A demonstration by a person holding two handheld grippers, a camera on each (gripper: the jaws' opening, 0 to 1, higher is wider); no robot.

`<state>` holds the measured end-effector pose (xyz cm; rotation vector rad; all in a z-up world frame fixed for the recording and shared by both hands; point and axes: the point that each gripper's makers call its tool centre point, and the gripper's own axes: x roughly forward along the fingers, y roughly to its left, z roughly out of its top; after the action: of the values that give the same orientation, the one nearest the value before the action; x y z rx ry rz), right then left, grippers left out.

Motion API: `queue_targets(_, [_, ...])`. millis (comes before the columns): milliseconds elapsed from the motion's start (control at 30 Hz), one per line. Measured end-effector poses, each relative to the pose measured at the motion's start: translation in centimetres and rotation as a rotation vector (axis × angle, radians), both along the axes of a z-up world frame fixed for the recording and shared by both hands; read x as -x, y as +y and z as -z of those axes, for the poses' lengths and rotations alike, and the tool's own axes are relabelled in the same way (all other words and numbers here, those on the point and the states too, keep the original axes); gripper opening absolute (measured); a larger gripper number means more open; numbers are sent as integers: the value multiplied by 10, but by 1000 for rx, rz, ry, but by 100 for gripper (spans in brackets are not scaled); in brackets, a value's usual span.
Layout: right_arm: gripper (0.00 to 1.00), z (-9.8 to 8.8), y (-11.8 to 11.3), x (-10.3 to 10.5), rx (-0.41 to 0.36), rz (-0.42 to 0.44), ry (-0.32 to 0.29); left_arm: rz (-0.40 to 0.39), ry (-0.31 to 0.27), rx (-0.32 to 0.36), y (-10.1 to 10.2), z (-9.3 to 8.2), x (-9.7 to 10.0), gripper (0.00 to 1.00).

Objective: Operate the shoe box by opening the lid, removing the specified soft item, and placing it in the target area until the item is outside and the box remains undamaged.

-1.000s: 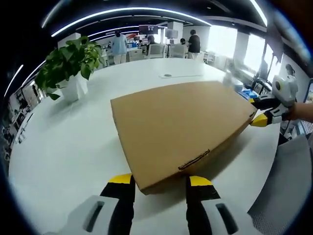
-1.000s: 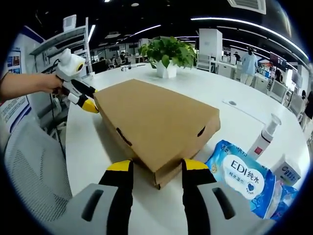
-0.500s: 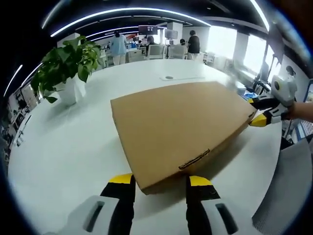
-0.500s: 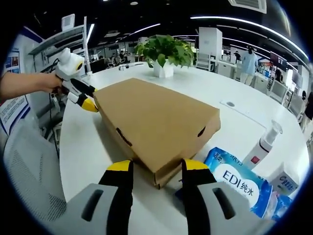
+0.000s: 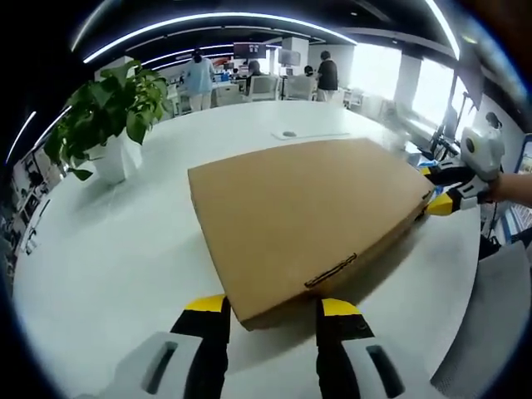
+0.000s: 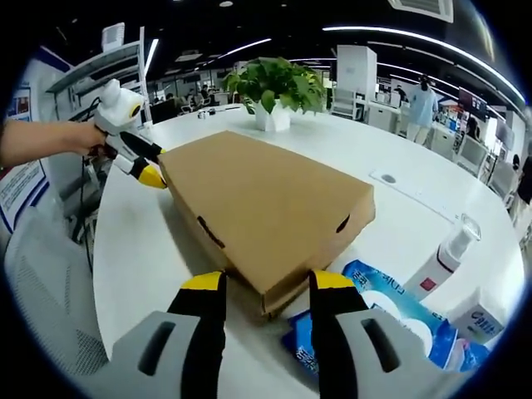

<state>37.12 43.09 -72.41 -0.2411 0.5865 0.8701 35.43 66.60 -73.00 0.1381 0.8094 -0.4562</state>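
Note:
A flat brown cardboard shoe box (image 5: 307, 212) with its lid down lies across a white round table (image 5: 108, 249). My left gripper (image 5: 270, 307) holds the near corner, one yellow-tipped jaw on each side. My right gripper (image 5: 440, 195), held by a hand, grips the far right corner. In the right gripper view the shoe box (image 6: 258, 204) has its corner between my right gripper's (image 6: 266, 283) jaws. There my left gripper (image 6: 145, 170) grips the opposite far corner. The box's contents are hidden.
A potted plant (image 5: 104, 108) stands on the table, plant (image 6: 274, 87) behind the box. A blue wipes pack (image 6: 374, 320), a pump bottle (image 6: 445, 253) and a small white carton (image 6: 478, 320) lie beside the box. A grey mesh chair (image 6: 41, 283) stands at the table's edge.
The box stays fixed between both pairs of jaws while the surroundings shift: the plant drifts left in both views and the wipes pack slides in toward the box's corner.

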Motion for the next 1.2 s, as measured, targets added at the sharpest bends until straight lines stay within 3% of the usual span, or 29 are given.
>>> queue_targets(467, [37,-2,-3,0,-12,14,21,-6,-2,-7,1,0,1,41])
queue_targets(633, [40,-9,-9,5,1,9,-9,-46,-23,2,7,-7,3,46])
queue_targets(1000, [45,-39,-35,23,-35,67,-69,-64,-74,-25,12,-20,29,53])
queue_targets(1200, [53,-55,-65,36,-47,131,-110,-70,-107,-8,2,-29,48,58])
